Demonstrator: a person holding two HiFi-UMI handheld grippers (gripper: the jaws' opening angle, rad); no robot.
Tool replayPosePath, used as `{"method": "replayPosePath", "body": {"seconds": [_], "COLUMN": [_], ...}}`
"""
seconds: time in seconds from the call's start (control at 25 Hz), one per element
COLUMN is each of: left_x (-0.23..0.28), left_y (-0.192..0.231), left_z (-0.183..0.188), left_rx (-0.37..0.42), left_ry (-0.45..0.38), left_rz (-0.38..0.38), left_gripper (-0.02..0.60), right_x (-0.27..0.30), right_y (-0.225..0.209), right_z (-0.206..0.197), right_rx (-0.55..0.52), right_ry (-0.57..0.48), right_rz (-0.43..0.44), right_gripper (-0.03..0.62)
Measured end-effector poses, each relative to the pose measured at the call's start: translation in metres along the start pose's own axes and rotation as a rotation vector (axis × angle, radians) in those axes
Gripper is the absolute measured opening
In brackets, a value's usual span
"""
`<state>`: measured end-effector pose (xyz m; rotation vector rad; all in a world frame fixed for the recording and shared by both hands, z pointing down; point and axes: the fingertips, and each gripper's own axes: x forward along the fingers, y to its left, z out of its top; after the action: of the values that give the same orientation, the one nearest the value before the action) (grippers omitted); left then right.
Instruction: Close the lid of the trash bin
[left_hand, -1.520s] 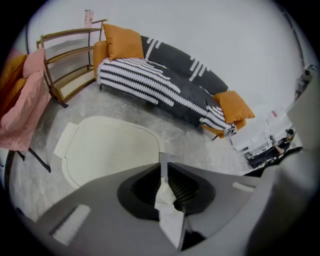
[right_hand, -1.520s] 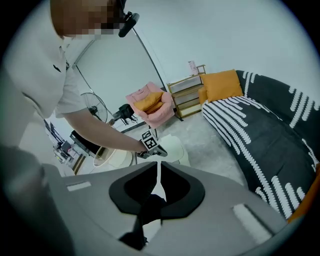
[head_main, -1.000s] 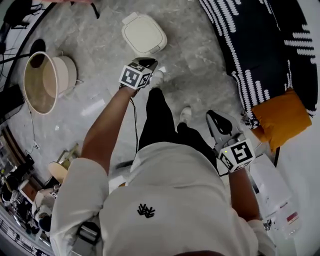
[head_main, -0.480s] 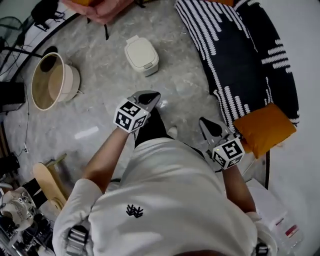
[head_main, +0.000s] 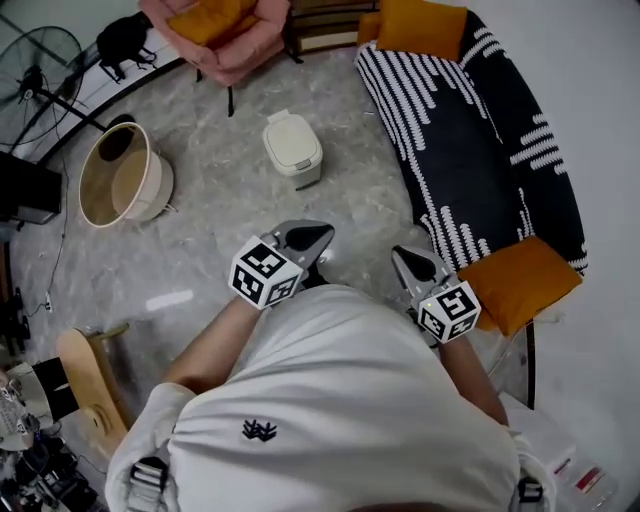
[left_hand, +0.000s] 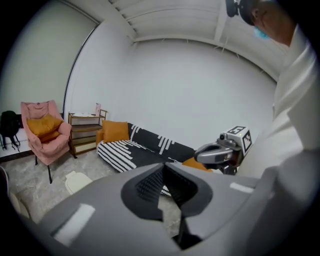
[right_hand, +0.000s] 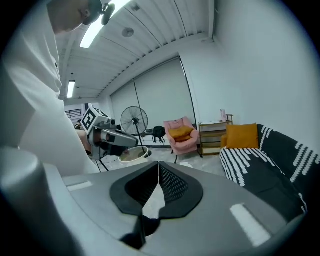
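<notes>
lid (head_main: 290, 138) of the small white trash bin (head_main: 303, 168) lies flat on its rim, so the closing looks done as far as the head view shows. the trash bin stands on the floor (head_main: 220, 215) at twelve o'clock from the person, well apart from both tools. left hand-held gripper (head_main: 305, 238) has its jaws pressed together on nothing. right hand-held gripper (head_main: 415, 263), at three o'clock of it, is likewise closed and empty. nothing seems left to do.

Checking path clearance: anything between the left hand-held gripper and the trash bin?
Head view: only bare floor lies between the left hand-held gripper and the trash bin.
</notes>
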<state>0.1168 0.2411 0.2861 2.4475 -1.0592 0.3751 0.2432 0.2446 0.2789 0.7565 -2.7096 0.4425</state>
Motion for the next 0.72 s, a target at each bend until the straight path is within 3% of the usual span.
{"method": "replayPosePath", "body": {"seconds": [0.16, 0.72], "left_x": [-0.004, 0.001], "left_y": [-0.012, -0.016], "left_z": [-0.005, -0.014], "left_rx": [0.047, 0.037], "left_ry": [0.011, 0.024], "left_rz": [0.016, 0.011], "left_gripper": [0.057, 0.057], "right_x": [-0.001, -0.007], "right_y": [0.010, 0.009], "right_z": [0.003, 0.010], "right_rx": [-0.024, -0.059], "right_ry": [0.002, -0.009], "right_rz": [0.029, 0.032], "right_gripper": [0.005, 0.002]}}
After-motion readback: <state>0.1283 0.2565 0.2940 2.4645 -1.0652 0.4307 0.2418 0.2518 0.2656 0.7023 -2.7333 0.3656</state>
